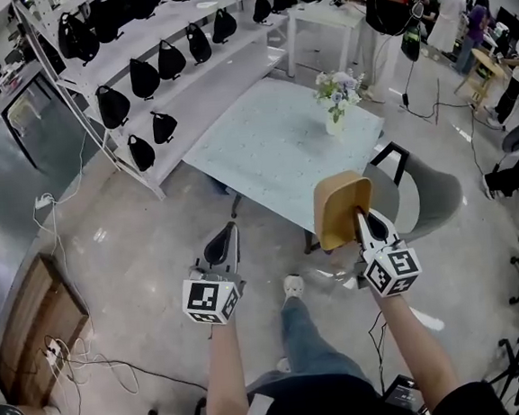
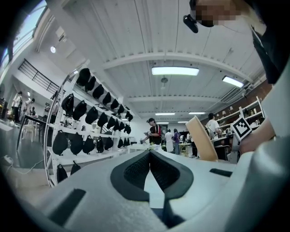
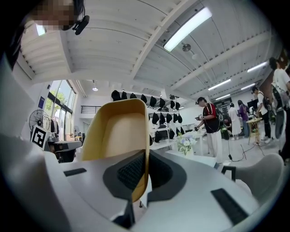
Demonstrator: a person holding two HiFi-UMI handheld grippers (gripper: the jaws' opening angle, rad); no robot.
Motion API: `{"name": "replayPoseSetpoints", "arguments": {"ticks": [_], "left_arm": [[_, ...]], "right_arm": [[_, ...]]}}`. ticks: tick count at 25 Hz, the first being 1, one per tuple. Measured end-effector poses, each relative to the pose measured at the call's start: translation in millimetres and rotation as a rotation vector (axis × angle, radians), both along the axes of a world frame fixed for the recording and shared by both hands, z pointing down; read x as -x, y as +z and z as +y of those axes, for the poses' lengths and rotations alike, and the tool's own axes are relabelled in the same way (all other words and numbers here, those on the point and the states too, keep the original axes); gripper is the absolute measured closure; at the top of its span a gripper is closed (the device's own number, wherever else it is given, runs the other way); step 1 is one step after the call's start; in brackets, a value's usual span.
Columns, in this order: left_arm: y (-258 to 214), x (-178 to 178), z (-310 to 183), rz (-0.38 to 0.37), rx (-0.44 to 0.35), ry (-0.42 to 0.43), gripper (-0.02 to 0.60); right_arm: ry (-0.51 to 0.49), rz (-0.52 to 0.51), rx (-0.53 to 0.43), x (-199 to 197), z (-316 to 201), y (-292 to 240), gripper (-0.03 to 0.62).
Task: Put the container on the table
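Observation:
A tan, open-topped container [image 1: 339,208] is held on its side over the floor, just short of the near edge of the pale table [image 1: 264,156]. My right gripper [image 1: 362,213] is shut on the container's wall. In the right gripper view the thin tan wall [image 3: 118,131] runs between the dark pads [image 3: 129,172]. My left gripper [image 1: 223,243] hovers to the left at about the same height, with its jaws shut and nothing between them. The left gripper view shows its pad tips meeting [image 2: 149,152], and the container [image 2: 202,139] off to the right.
A vase of flowers [image 1: 337,98] stands on the table's far right part. A grey chair [image 1: 432,196] sits right of the container. White shelving with black bags [image 1: 161,66] runs along the left. Cables [image 1: 74,354] and a wooden cabinet [image 1: 33,321] lie lower left. People stand at the back right.

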State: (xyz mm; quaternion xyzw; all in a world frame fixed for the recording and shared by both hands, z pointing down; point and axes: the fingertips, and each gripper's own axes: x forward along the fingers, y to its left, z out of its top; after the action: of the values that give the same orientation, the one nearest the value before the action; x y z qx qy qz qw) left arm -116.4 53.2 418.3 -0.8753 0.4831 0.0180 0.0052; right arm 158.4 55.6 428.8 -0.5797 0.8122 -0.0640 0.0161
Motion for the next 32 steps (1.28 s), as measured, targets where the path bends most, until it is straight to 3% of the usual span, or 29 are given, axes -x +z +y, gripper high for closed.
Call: {"name": "replayPoseSetpoints", "arguments": {"ticks": [11,21,32], "left_arm": [[17,-17,-119,0.009,0.032,-0.026,0.580],[10,-35,-265,-0.009,0.055,-0.058,0.580],[-4,-52,-351,0.007,0.037,-0.032,0.580]], "right_arm": [[-0.027,0.006,0.029,-16,-128,15,0.592],[-0.066,-0.020,0.066,-22,-277,15,0.592],[-0.060,-0.038,0.073,-27,-355,12,0.592]]}}
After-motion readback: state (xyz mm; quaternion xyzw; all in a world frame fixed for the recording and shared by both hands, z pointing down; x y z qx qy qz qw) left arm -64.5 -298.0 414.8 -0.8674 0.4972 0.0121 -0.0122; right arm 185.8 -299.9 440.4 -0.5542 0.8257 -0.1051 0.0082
